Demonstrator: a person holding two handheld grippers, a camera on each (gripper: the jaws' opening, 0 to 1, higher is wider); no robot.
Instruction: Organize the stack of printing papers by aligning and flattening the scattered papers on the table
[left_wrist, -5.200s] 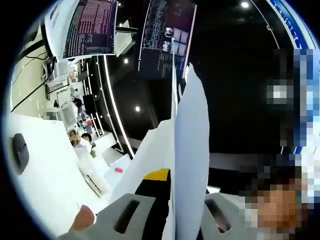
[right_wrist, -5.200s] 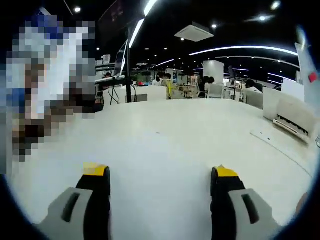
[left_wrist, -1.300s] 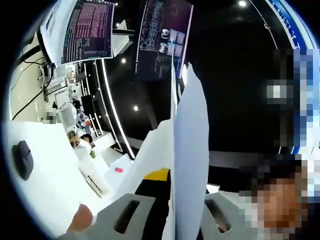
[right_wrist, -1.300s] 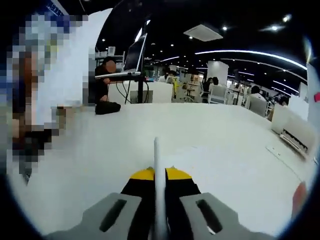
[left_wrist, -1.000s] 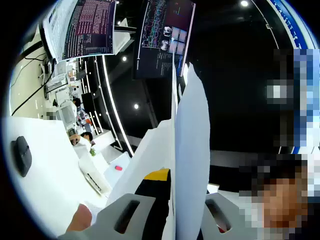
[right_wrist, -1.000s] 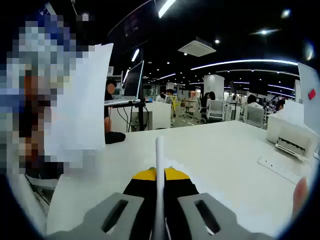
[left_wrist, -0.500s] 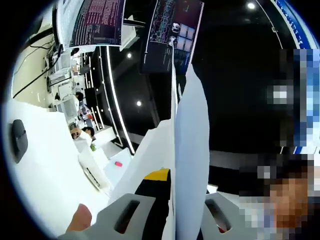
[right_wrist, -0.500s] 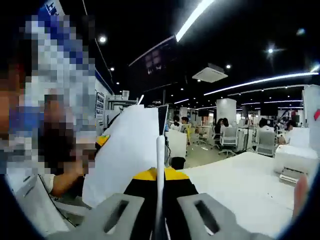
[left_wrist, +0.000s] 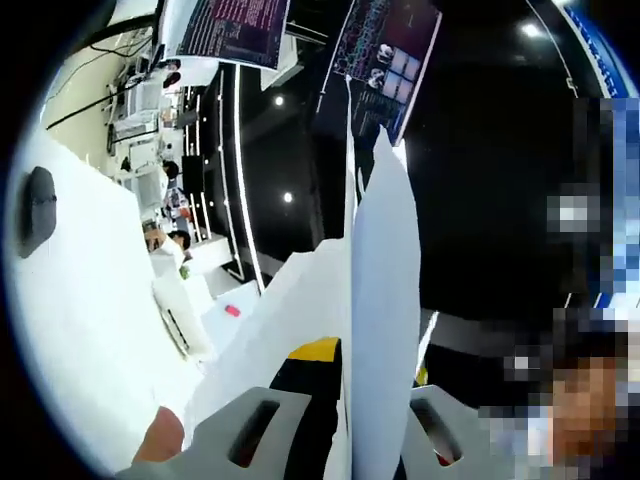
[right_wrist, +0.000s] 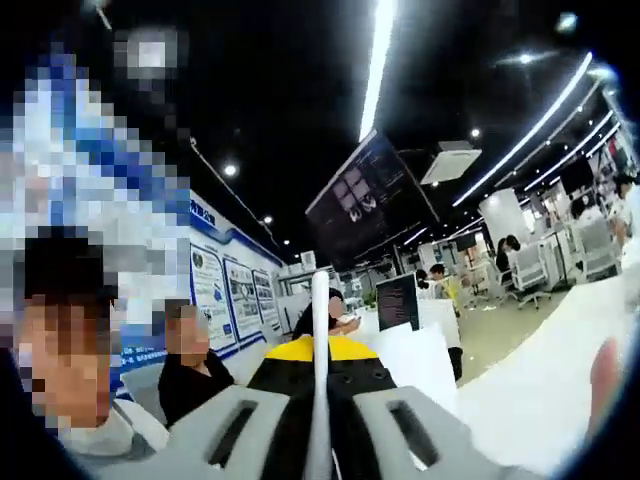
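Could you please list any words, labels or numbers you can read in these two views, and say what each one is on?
None can be read.
Monitor: rows of text, too small to read.
Hanging screen: coloured text and panels, blurred.
Blue wall posters: print too small to read.
Paper in the left gripper: blank.

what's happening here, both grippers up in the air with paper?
A person holds a gripper in each hand. The left gripper is shut on a sheaf of white papers standing edge-on between its jaws. The right gripper is shut on a thin paper edge. Both views are tilted up toward the ceiling lights and hanging screens. The white table lies off to the side.
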